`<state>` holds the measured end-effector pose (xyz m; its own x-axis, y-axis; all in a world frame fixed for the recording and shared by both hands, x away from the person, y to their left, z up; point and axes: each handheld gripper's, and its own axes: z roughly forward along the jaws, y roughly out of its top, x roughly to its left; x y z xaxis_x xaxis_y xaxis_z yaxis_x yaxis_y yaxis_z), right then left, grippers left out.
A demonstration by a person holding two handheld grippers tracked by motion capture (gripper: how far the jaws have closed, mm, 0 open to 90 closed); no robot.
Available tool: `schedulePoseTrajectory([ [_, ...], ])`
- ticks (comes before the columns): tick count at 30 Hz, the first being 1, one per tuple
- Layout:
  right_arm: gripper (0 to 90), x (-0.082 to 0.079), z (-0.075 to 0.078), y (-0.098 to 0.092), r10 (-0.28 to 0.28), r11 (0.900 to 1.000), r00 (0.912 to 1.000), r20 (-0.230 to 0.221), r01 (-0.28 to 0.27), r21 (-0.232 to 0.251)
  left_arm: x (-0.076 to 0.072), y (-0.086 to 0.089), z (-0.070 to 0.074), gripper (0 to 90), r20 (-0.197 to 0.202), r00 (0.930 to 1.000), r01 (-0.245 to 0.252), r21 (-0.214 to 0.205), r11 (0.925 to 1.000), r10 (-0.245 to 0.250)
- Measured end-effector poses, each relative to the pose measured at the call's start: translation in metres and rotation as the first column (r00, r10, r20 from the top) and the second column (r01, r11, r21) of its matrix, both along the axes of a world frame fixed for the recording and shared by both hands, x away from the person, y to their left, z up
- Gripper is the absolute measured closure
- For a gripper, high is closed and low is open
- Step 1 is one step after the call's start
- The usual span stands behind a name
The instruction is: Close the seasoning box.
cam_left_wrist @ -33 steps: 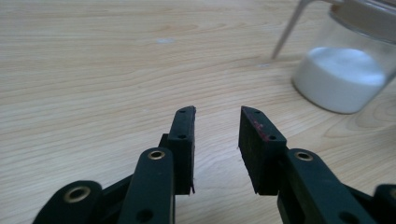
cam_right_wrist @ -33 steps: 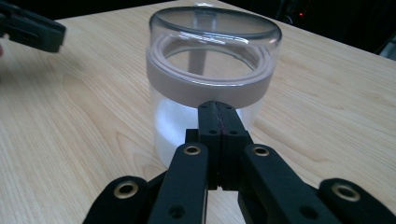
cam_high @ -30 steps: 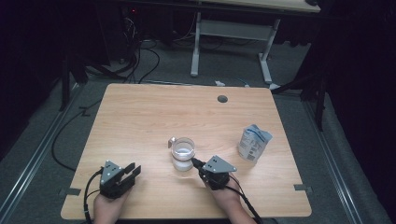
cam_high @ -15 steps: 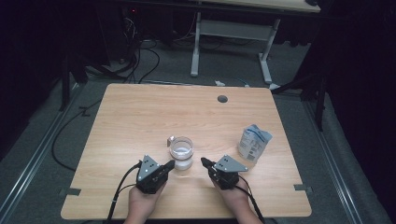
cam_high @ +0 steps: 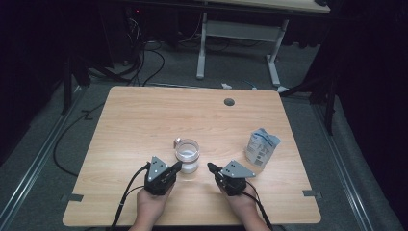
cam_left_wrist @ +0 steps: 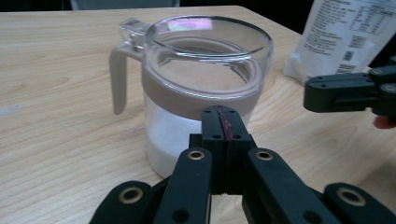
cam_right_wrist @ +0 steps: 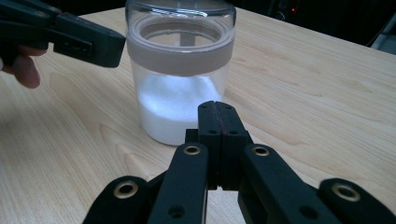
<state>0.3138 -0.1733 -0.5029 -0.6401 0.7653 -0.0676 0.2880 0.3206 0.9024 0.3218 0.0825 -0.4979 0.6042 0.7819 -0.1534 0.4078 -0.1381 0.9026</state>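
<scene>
A clear plastic jug with a pale taupe band, a matching handle and white powder in its lower part (cam_high: 186,156) stands upright on the light wooden surface (cam_high: 144,120), between the two sets of fingers and just ahead of both. The left gripper (cam_high: 177,167) has its black fingers (cam_left_wrist: 224,135) pressed flat together with nothing between them, their tips just short of the jug's near wall, below the band; whether they touch it cannot be told. The jug's handle (cam_left_wrist: 119,77) sits off to the left of those fingers in the left gripper view. The right gripper (cam_high: 210,167) likewise has its fingers (cam_right_wrist: 219,130) fully closed on nothing, pointing at the jug from the other side and a little apart from it. A white and blue printed pouch (cam_high: 261,147) stands beyond the right fingers, well clear of the jug. Judged from this, neither hand has a hold yet, and the risk lies in the approach: closed fingertips pushed forward would nudge the jug rather than grasp it, and a shove high on the wall could tip it and spill powder through the open top. With both grippers converging, the fingers could also knock each other, or slide off the smooth curved plastic unless they open wide enough first.
</scene>
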Motion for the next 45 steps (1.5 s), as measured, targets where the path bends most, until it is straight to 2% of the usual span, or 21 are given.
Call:
schedulePoseTrajectory([
  [20, 90.0, 0.001, -0.003, -0.003, -0.005, 1.0000, 0.9999, -0.009, 0.005, -0.001, 0.033, 0.005, 0.003, 90.0, -0.007, 0.9973, -0.073, 0.006, 0.9973, 0.073],
  [26, 90.0, 0.003, -0.002, -0.004, -0.014, 0.9999, 0.9998, -0.014, 0.014, 0.006, 0.040, 0.006, 0.004, 90.0, -0.017, 0.9969, -0.077, -0.011, 0.9970, 0.076],
  [31, 90.0, 0.005, -0.003, -0.007, -0.028, 0.9996, 0.9993, -0.024, 0.029, 0.008, 0.048, 0.004, 0.006, 90.0, -0.014, 0.9975, -0.070, 0.004, 0.9976, 0.070],
  [35, 90.0, 0.004, -0.002, -0.010, -0.035, 0.9994, 0.9993, -0.017, 0.035, 0.005, 0.052, 0.002, 0.008, 90.0, -0.009, 0.9977, -0.067, -0.007, 0.9978, 0.067],
  [45, 90.0, 0.003, -0.002, -0.014, -0.043, 0.9990, 0.9988, -0.021, 0.044, 0.014, 0.058, 0.000, 0.011, 90.0, 0.000, 0.9979, -0.064, 0.000, 0.9979, 0.064],
])
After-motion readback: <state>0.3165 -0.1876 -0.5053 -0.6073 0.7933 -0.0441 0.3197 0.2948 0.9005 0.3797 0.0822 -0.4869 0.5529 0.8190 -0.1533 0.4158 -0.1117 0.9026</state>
